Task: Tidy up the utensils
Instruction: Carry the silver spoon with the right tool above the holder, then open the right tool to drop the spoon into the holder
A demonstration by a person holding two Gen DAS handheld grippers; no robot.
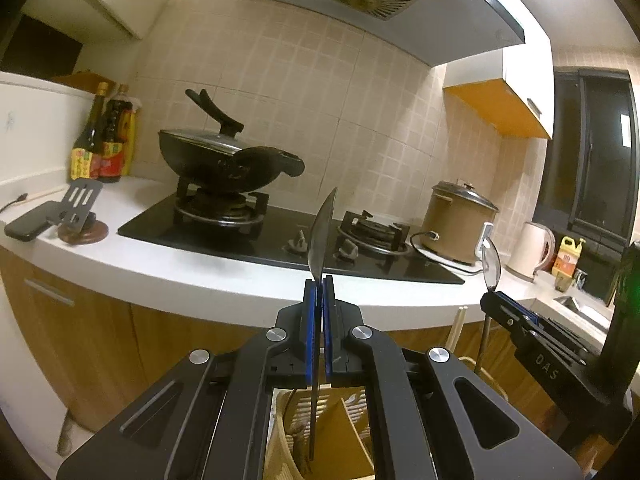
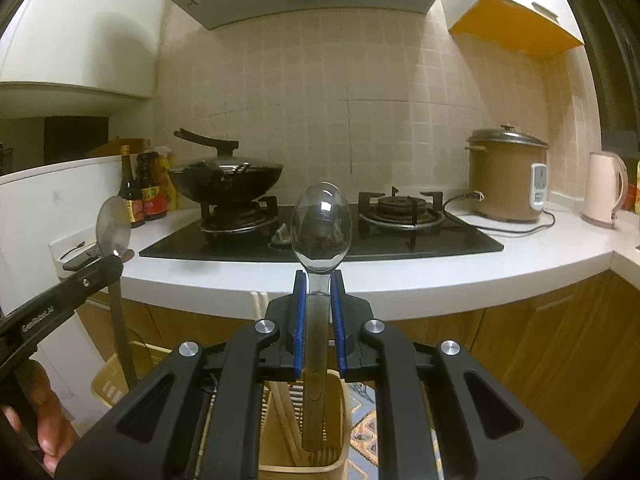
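Note:
My left gripper (image 1: 319, 280) is shut on a metal spoon (image 1: 322, 232) seen edge-on, bowl up, handle hanging into a beige slotted utensil holder (image 1: 352, 432) below. My right gripper (image 2: 319, 274) is shut on a large steel spoon (image 2: 322, 228), bowl up, handle reaching down into a beige utensil holder (image 2: 320, 432) that also has chopsticks in it. The right gripper with its spoon (image 1: 491, 260) shows at the right of the left wrist view. The left gripper's spoon (image 2: 113, 226) shows at the left of the right wrist view.
A white counter (image 2: 400, 276) carries a black gas hob (image 2: 320, 240), a lidded wok (image 2: 226, 180), sauce bottles (image 2: 140, 196), a brown rice cooker (image 2: 506, 176) and a white kettle (image 2: 604, 188). A slotted spatula (image 1: 78, 204) and a phone (image 1: 28, 226) lie at the counter's left.

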